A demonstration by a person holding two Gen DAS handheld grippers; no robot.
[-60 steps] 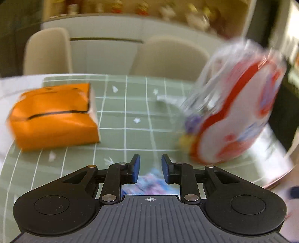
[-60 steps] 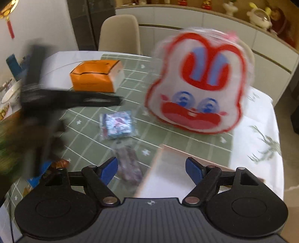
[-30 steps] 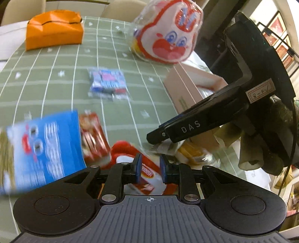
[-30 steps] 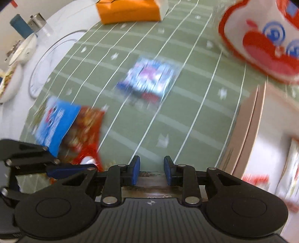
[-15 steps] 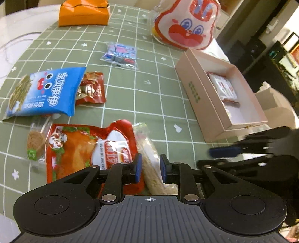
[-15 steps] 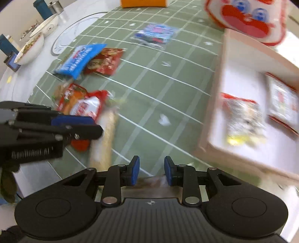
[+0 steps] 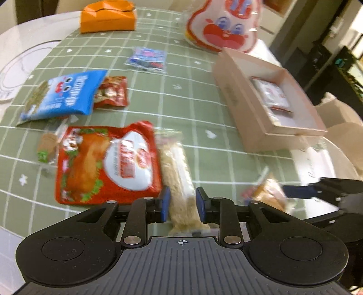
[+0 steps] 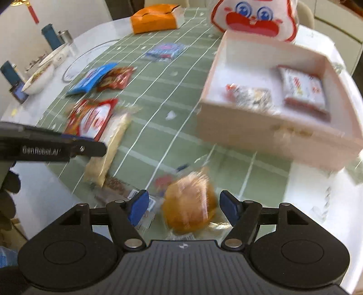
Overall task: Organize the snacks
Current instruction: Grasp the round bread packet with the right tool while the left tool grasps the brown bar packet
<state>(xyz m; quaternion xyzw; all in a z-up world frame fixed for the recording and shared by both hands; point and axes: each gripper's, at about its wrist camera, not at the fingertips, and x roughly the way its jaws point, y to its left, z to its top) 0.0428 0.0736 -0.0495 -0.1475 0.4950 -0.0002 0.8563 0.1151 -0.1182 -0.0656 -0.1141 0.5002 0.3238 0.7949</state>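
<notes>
My right gripper (image 8: 184, 204) is open, its fingers either side of a wrapped golden bun (image 8: 189, 205) lying near the table's front edge. My left gripper (image 7: 181, 204) is nearly shut, hovering over a long pale wafer packet (image 7: 179, 174) beside a red chicken snack bag (image 7: 106, 161). The pink open box (image 8: 267, 136) at right holds two packets (image 8: 301, 88). A blue bag (image 7: 63, 95), small red packet (image 7: 112, 92) and blue-white candy packet (image 7: 147, 57) lie on the green mat.
An orange tissue box (image 7: 107, 15) and a rabbit-face bag (image 7: 226, 25) stand at the far end. Bowls and cups (image 8: 43, 74) sit at the table's left. A small brown cookie packet (image 7: 47, 145) lies left of the red bag.
My right gripper has opened wide and dropped toward the bun at the table's front edge. My left gripper pulled back slightly and stays over the wafer packet.
</notes>
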